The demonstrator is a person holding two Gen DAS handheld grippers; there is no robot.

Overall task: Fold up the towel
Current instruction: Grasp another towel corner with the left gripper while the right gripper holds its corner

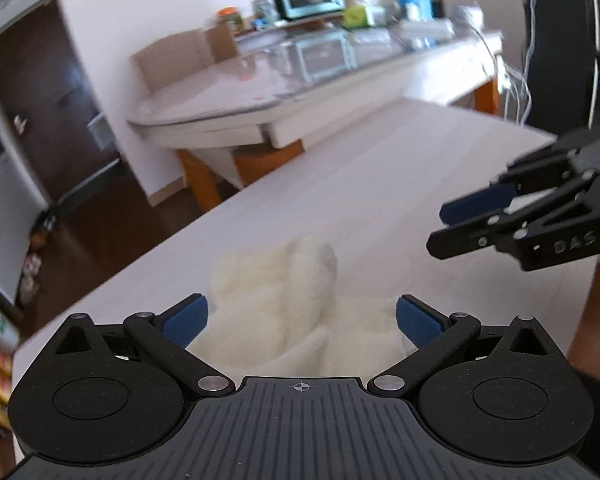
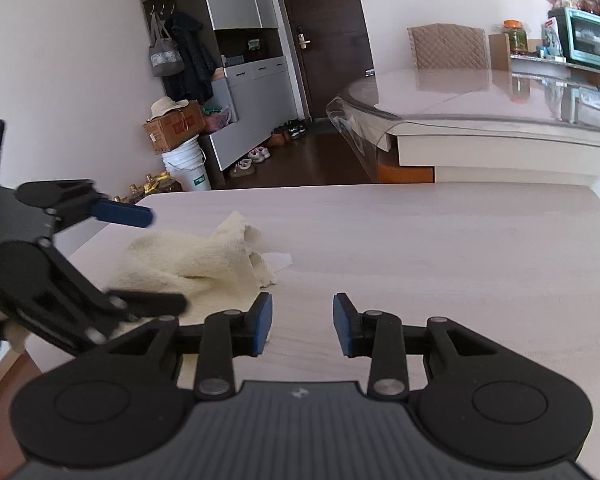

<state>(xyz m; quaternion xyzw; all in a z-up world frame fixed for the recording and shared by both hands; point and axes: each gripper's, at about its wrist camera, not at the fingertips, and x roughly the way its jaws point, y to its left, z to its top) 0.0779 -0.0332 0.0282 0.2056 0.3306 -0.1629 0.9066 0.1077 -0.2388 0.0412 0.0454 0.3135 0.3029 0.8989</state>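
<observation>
A cream towel (image 1: 284, 300) lies crumpled on the pale wooden table (image 1: 380, 184). My left gripper (image 1: 302, 316) is open wide, its blue pads on either side of the towel's near part, just above it. In the right wrist view the towel (image 2: 188, 260) lies at the left, with the left gripper (image 2: 162, 260) open over it. My right gripper (image 2: 302, 320) is open and empty above bare table, to the right of the towel. It also shows in the left wrist view (image 1: 436, 228) at the right edge.
A white label (image 2: 278, 260) sticks out from the towel's right edge. The table's far edge (image 2: 340, 188) drops to a dark floor. Beyond it stands a glass-topped dining table (image 2: 480, 108) with a teal oven (image 2: 588, 38) and a chair (image 2: 448, 46).
</observation>
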